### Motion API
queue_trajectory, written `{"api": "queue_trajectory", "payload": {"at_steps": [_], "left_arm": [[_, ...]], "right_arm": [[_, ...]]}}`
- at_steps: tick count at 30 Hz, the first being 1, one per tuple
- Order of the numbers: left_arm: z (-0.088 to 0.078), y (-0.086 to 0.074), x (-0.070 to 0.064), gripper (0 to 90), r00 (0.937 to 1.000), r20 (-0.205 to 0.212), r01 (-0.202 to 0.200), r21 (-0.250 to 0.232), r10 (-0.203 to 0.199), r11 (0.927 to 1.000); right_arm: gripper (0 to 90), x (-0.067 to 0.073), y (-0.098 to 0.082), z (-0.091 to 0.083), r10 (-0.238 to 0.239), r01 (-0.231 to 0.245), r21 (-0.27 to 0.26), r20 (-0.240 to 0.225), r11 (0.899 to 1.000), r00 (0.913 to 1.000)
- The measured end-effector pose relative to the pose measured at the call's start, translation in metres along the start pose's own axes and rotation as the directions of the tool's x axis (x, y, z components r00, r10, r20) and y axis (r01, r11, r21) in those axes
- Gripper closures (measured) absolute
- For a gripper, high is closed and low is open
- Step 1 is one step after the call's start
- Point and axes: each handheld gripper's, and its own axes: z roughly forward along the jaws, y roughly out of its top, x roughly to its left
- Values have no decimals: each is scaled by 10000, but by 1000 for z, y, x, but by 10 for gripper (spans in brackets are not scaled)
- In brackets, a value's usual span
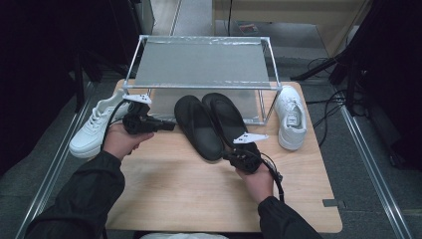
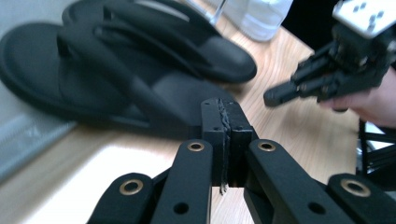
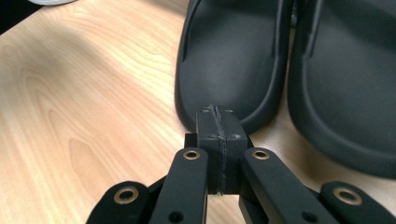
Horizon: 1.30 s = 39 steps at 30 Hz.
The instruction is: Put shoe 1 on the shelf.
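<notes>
Closed on nothing, the right gripper (image 3: 218, 122) points at the heel of the left black sandal (image 1: 198, 126), whose long axis runs away toward the rack (image 1: 199, 62), while the left gripper (image 2: 223, 119), likewise closed and empty, hangs farther off at its side.

Pair of black sandals (image 1: 211, 124), side by side, soles down, mid-table, toes under the metal rack (image 1: 201, 62)
</notes>
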Motion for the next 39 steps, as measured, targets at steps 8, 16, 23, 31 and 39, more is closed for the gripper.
{"api": "queue_trajectory", "payload": {"at_steps": [8, 16, 23, 31, 39], "left_arm": [[3, 46, -3, 900, 9964, -224, -823, -14, 823, 9966], [7, 85, 7, 900, 9928, -526, -1071, 92, 1074, 9942], [0, 108, 16, 900, 9866, -1066, -1241, -5, 1233, 9923], [9, 115, 41, 900, 9835, -1495, -953, 501, 1018, 9942], [12, 113, 45, 899, 9721, -1920, -1267, 547, 1350, 9904]], "right_arm": [[900, -6, -10, -1, 161, -167, -221, -246, 9996, 9996], [900, -4, -11, 5, 38, -41, -96, -262, 9999, 9996], [900, -2, -14, 12, -182, 182, 17, -355, 9998, 9992], [900, -5, -18, 18, -101, 107, 240, -249, 9997, 9996], [900, -9, -16, 27, -165, 169, 393, -101, 9991, 9998]]}}
